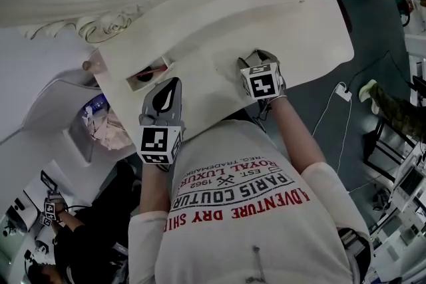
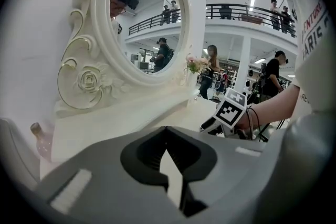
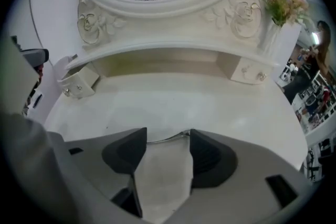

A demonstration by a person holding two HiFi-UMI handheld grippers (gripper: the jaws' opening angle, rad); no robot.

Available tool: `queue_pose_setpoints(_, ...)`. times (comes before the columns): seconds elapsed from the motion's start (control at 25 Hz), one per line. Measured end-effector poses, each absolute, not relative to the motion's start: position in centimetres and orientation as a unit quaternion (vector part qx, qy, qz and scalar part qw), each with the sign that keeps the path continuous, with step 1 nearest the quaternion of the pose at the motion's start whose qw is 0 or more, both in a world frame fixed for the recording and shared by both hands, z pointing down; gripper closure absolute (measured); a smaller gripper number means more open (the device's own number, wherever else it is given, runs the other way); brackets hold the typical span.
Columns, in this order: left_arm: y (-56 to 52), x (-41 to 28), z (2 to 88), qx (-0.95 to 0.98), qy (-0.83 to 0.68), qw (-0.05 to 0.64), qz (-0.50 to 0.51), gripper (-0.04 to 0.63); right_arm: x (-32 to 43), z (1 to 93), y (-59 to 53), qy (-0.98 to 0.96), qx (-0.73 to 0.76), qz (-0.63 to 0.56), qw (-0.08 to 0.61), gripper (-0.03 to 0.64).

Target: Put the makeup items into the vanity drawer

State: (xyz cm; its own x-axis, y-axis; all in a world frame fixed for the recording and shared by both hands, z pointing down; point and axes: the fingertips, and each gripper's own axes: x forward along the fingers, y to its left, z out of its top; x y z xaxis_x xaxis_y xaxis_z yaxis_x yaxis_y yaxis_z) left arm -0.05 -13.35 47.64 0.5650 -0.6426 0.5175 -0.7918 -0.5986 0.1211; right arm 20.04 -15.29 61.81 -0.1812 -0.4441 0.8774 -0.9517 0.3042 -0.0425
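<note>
Your right gripper (image 3: 167, 136) tilts steeply down over the bare tabletop (image 3: 173, 97), jaws wide apart and empty. Your left gripper (image 2: 166, 132) lies flatter, its tips together on nothing. Just past it the small drawer (image 1: 131, 81) stands open with something red and dark (image 1: 148, 74) inside, so the makeup looks stowed to me; keep both grippers off the drawer's front.

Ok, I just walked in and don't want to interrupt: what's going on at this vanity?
A person holds a gripper in each hand over the white vanity top. The right gripper has its jaws open and empty above bare tabletop. The left gripper has its jaws shut on nothing. The small left drawer is pulled out, with something dark and reddish inside.
</note>
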Motion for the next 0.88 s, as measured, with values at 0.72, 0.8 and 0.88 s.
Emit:
queue_pose_setpoints(0.72, -13.7, -0.9, 47.8, 0.867, -0.414, 0.176, 0.212, 0.584, 20.9, 62.1, -15.4, -0.68, 0.509, 0.259, 0.459, 0.581)
queue_pose_setpoints(0.8, -13.6, -1.3, 47.7, 0.866, -0.419, 0.175, 0.211, 0.584, 20.7, 62.2, -15.4, -0.684, 0.501, 0.254, 0.466, 0.581)
queue_pose_setpoints(0.88, -13.5, -1.8, 47.4, 0.864, -0.424, 0.174, 0.208, 0.584, 20.5, 62.0, -15.3, -0.688, 0.495, 0.266, 0.46, 0.581)
